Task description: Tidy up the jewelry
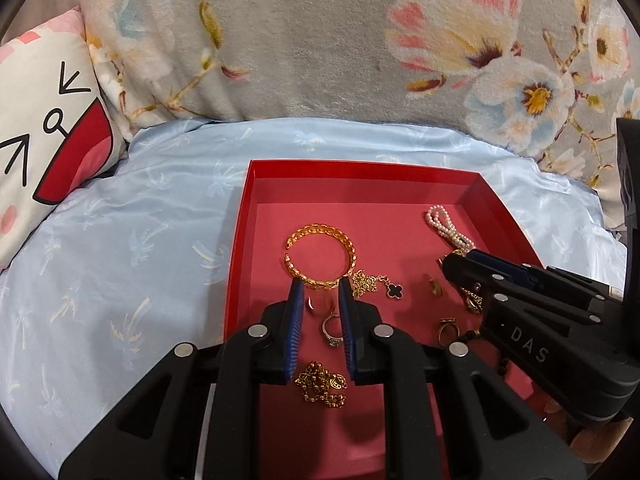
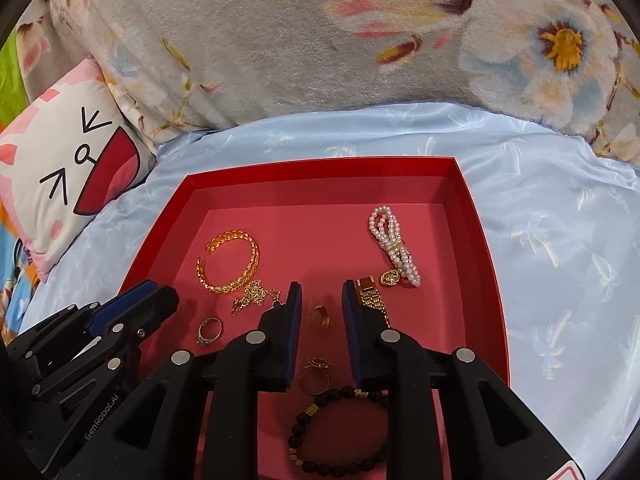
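Observation:
A red tray on the bed holds the jewelry. My left gripper hovers open. A silver ring lies below its narrow gap and a gold bangle lies just past its tips. My right gripper is open over a small gold ring, which rests on the tray floor untouched by the pads. A gold watch band lies against its right finger. A pearl bracelet lies farther back.
Also in the tray are a clover-pendant chain, a loose gold chain, a thin gold ring and a black bead bracelet. A light-blue sheet surrounds the tray. A cat pillow and a floral blanket lie behind.

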Available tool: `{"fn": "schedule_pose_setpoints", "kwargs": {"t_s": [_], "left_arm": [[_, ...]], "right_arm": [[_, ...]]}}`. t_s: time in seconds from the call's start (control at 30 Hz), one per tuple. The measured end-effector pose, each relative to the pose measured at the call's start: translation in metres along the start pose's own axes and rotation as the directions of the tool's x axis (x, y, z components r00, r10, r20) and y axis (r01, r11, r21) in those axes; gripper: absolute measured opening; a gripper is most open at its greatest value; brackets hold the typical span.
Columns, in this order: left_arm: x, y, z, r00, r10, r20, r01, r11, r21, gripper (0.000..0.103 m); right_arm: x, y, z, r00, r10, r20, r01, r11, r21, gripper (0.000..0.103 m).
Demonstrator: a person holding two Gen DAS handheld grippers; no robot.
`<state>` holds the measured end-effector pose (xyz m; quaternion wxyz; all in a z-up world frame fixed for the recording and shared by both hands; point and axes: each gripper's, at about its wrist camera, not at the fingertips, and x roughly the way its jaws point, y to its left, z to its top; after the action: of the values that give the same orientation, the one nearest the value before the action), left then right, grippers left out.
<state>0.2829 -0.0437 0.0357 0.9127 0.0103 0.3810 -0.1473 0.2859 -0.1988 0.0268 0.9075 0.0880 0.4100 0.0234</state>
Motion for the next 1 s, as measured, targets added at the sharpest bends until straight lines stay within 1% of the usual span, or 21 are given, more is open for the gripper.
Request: {"fn": "schedule_pose_setpoints", "kwargs": {"t_s": [0.6, 0.7, 0.83, 0.93, 0.97, 1.0], "left_arm": [[0.001, 0.0, 0.0, 1.0, 0.008, 0.005, -0.008, 1.0, -0.004, 0.018], [0.0, -0.002, -0.001, 1.0, 0.02, 0.013, -0.021, 1.0, 0.004, 0.018], [-0.005, -0.003, -0.002, 1.0, 0.017, 0.02, -0.017, 1.0, 0.003, 0.018], [-0.012, -0.002, -0.005, 0.999, 0.017, 0.031, -0.017, 1.0, 0.001, 0.018], [-0.016, -0.001, -0.007, 0.999, 0.016, 0.037, -0.016, 1.0, 0.001, 0.018], [-0.021, -0.001, -0.011, 0.999, 0.018, 0.048, -0.018, 1.0, 0.001, 0.018]], "right_arm": [[-0.004, 0.002, -0.002, 1.0, -0.003, 0.011, 0.003, 1.0, -0.005, 0.022], [-0.004, 0.002, -0.002, 1.0, -0.003, 0.013, 0.003, 1.0, -0.004, 0.022], [-0.008, 0.001, -0.003, 1.0, -0.003, 0.021, 0.003, 1.0, -0.003, 0.022], [-0.019, 0.004, -0.01, 0.999, -0.005, 0.036, 0.006, 1.0, -0.014, 0.022], [-0.024, 0.005, -0.015, 0.999, -0.009, 0.045, 0.01, 1.0, -0.024, 0.025], [-0.031, 0.008, -0.02, 0.998, -0.015, 0.057, 0.016, 0.999, -0.033, 0.033]]}}
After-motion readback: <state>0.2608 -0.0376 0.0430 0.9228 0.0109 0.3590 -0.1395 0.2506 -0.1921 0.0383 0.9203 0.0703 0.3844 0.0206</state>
